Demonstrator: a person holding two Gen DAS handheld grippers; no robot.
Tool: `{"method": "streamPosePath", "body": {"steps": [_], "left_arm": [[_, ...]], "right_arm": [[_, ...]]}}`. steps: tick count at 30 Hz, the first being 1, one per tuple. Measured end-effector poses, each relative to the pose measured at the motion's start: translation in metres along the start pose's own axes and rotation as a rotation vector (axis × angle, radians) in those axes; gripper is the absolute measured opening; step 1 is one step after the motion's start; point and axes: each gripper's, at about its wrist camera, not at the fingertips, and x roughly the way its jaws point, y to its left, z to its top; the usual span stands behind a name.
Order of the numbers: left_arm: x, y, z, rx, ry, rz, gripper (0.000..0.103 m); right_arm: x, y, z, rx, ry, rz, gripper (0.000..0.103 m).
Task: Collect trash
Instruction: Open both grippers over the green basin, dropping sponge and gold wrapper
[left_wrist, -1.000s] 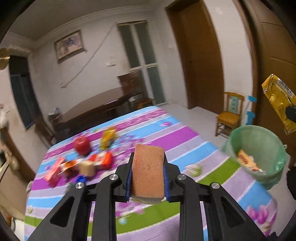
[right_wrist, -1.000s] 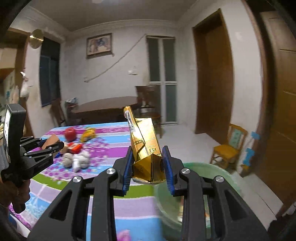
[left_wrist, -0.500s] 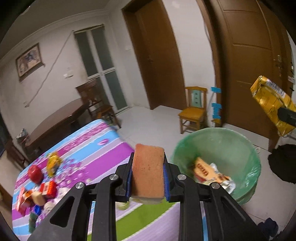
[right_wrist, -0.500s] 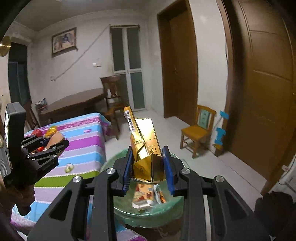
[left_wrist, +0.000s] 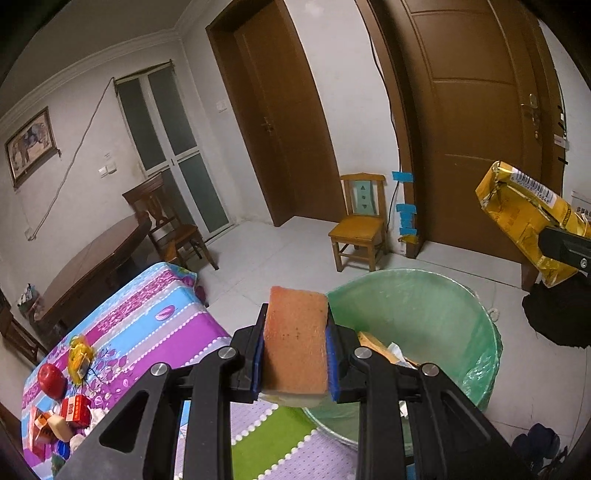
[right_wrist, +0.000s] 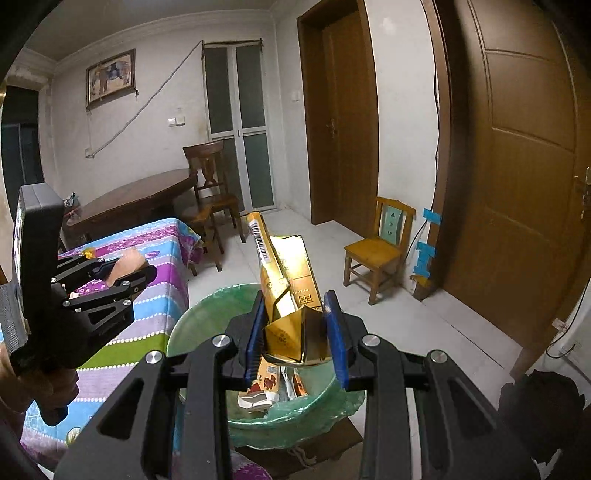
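Note:
My left gripper (left_wrist: 295, 354) is shut on an orange-brown sponge (left_wrist: 295, 350), held at the near left rim of the green-lined trash bin (left_wrist: 443, 306). My right gripper (right_wrist: 295, 339) is shut on a crumpled gold carton (right_wrist: 288, 291), held over the same bin (right_wrist: 199, 325). In the left wrist view the gold carton (left_wrist: 524, 218) shows at the right edge. In the right wrist view the left gripper (right_wrist: 122, 273) with the sponge hangs at the left. Wrappers (right_wrist: 266, 387) lie inside the bin.
The striped tablecloth table (left_wrist: 155, 325) stands left of the bin, with an apple (left_wrist: 51, 380), a yellow wrapper (left_wrist: 79, 358) and red boxes (left_wrist: 75, 410) at its far left. A small wooden chair (left_wrist: 360, 221), brown doors and a dark bag (left_wrist: 561, 314) stand beyond.
Both grippers swung right, away from the table and over the bin. The sponge and the gold carton stayed gripped throughout.

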Motion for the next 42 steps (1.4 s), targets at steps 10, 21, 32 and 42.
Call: {"method": "streamPosePath", "body": {"steps": [10,21,32,42], "left_arm": [[0.016,-0.007,0.003,0.003,0.009,-0.016,0.027],[0.038,0.006,0.007,-0.02,0.04,-0.09,0.027],[0.066,0.023,0.001,-0.032,0.09,-0.196,0.041],[0.05,0.035,-0.018,-0.029,0.068,-0.15,0.045]], "right_arm": [[0.007,-0.002,0.004,0.002,0.02,0.009,0.03],[0.035,0.001,0.007,0.02,0.065,0.046,0.03],[0.063,-0.011,-0.002,0.046,0.108,0.023,0.045],[0.05,-0.003,-0.007,0.038,0.08,0.01,0.045]]}}
